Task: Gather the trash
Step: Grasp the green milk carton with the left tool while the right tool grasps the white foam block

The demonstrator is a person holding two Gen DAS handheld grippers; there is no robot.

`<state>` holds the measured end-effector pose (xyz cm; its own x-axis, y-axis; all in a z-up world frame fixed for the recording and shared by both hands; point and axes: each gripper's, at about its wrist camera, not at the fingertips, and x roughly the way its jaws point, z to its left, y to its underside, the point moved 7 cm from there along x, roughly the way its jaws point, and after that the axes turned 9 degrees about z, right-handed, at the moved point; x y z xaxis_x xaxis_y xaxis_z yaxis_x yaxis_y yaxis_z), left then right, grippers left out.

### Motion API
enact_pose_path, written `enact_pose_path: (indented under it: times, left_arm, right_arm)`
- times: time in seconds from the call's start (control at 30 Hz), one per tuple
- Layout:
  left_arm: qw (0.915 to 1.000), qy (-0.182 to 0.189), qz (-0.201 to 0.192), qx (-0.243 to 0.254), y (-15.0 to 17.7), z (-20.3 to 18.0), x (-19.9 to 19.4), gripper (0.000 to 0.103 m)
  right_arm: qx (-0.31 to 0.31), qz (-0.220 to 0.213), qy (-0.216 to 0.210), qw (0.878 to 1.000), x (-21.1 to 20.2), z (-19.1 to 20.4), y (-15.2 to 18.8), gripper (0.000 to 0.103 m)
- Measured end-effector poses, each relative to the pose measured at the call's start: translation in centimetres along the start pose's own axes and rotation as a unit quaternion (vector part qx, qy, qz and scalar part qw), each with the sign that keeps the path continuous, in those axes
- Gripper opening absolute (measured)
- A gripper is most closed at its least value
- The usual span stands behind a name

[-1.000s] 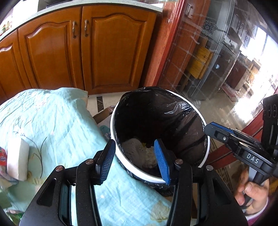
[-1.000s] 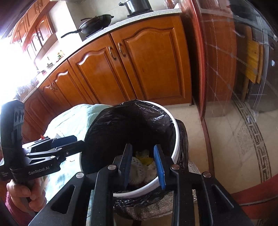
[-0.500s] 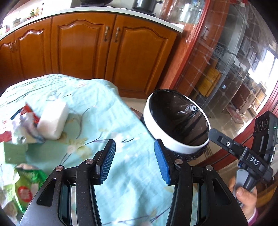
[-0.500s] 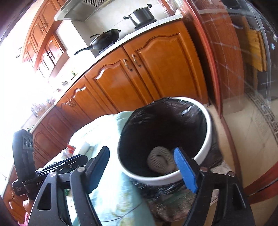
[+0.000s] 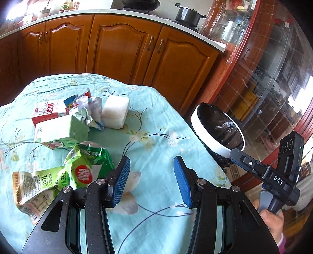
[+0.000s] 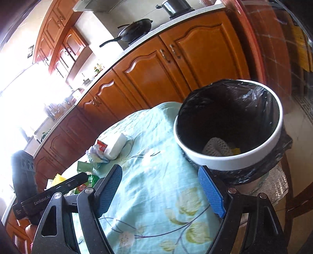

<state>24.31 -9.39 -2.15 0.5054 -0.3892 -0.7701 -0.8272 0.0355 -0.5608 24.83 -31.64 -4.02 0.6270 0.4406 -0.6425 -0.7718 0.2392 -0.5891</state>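
My left gripper [image 5: 151,180] is open and empty over the blue flowered tablecloth [image 5: 156,125]. Left of it lie a green snack bag [image 5: 86,168], a green-and-white carton [image 5: 58,131], a red "1928" carton [image 5: 48,112], a crumpled wrapper [image 5: 86,109] and a white foam block [image 5: 115,111]. The white bin with a black liner [image 5: 217,132] stands off the table's right edge. My right gripper [image 6: 160,189] is open wide and empty beside the bin [image 6: 230,162], which holds a white foam net [image 6: 215,146] and yellow scraps. The trash pile shows at its left [image 6: 105,150].
Wooden kitchen cabinets [image 5: 121,46] run behind the table, with a pot [image 5: 187,15] and pan [image 6: 135,31] on the counter. A glass-fronted cabinet [image 5: 273,82] stands at the right. The bin sits on a low stand [image 6: 273,187] beside the table.
My left gripper has swung from over the bin to the trash pile on the table. My right gripper has opened wide, dropped the foam net into the bin and pulled back.
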Motion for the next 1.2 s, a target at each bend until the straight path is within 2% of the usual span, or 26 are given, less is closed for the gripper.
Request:
enact_pose_path:
  times: [0.43, 0.67, 0.77, 0.83, 1.0, 1.07, 1.2]
  left_arm:
    - [0.9985, -0.033, -0.017, -0.041, 1.4, 5.9, -2.9, 0.046]
    - [0.9958, -0.055, -0.019, -0.071, 1.3, 9.6, -3.8, 0.046]
    - [0.9954, -0.065, -0.019, -0.069, 0.9, 10.7, -4.0, 0.048]
    - [0.9959, -0.074, -0.012, -0.050, 0.4, 11.1, -3.9, 0.056]
    - [0.9940, -0.102, 0.013, 0.036, -1.6, 11.9, -3.2, 0.058]
    - [0.9903, -0.108, 0.030, 0.082, -2.2, 12.0, -2.5, 0.058]
    - [0.9774, -0.124, 0.051, 0.163, -2.8, 12.0, -1.2, 0.059]
  right_arm:
    - [-0.030, 0.029, -0.021, 0.999, 2.4, 4.5, 1.5, 0.082]
    - [-0.047, 0.035, -0.032, 0.998, 3.4, 6.8, 1.2, 0.082]
    - [-0.050, 0.041, -0.036, 0.997, 4.1, 7.4, 1.0, 0.082]
    - [-0.053, 0.045, -0.038, 0.997, 4.6, 7.9, 0.8, 0.082]
    - [-0.060, 0.055, -0.042, 0.996, 5.8, 8.8, -0.1, 0.082]
    - [-0.064, 0.060, -0.044, 0.995, 6.4, 9.1, -0.5, 0.082]
    - [-0.065, 0.074, -0.048, 0.994, 8.0, 9.8, -1.5, 0.081]
